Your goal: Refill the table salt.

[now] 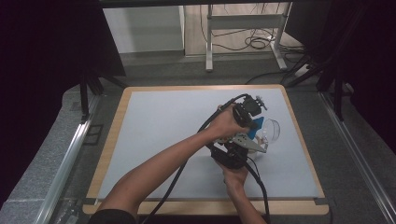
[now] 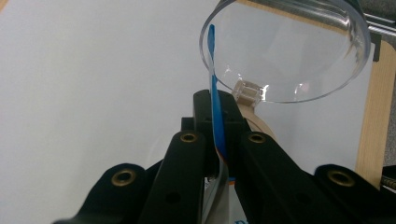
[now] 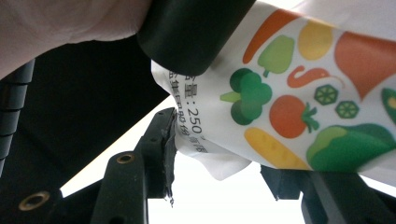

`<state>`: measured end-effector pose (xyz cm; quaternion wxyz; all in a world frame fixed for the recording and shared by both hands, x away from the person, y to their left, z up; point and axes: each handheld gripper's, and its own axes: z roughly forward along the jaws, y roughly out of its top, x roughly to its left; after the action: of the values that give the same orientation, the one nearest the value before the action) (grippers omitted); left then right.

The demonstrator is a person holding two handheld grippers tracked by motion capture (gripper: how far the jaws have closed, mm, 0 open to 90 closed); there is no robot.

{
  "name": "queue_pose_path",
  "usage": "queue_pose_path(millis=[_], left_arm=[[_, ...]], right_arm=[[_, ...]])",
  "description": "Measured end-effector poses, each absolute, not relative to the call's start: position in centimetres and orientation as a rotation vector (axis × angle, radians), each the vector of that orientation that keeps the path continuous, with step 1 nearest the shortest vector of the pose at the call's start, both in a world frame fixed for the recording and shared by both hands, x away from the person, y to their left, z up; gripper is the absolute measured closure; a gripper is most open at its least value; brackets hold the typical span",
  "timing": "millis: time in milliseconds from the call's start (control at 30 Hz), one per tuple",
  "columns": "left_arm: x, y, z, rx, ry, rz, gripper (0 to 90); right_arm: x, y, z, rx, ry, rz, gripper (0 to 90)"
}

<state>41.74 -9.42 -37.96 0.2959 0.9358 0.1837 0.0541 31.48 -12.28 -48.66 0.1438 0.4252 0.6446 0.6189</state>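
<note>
Clear plastic funnel [image 2: 285, 51], wide mouth tilted, spout touching the tip of the left gripper [image 2: 219, 109]. Left gripper: jaws together, clamped on the thin blue edge of a printed pouch [image 2: 215, 126], which stands between them and rises against the funnel's rim. Right gripper [image 3: 219, 163]: jaws partly apart, the white pouch with its vegetable print lying between them, left jaw touching its crumpled corner; a firm clamp cannot be told. Location, high view: both grippers [image 1: 240, 135] close together, right of centre on the pale grey table [image 1: 163, 121], funnel just beyond them.
</note>
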Motion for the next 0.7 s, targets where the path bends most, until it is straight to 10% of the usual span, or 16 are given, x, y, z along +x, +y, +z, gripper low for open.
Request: queue_pose_path(millis=[700], left_arm=[[41.71,-9.54,-38.00,2.491,0.492,0.142,90.0]], right_arm=[[31.50,-12.36,-48.63,1.228,1.858,1.782,51.0]])
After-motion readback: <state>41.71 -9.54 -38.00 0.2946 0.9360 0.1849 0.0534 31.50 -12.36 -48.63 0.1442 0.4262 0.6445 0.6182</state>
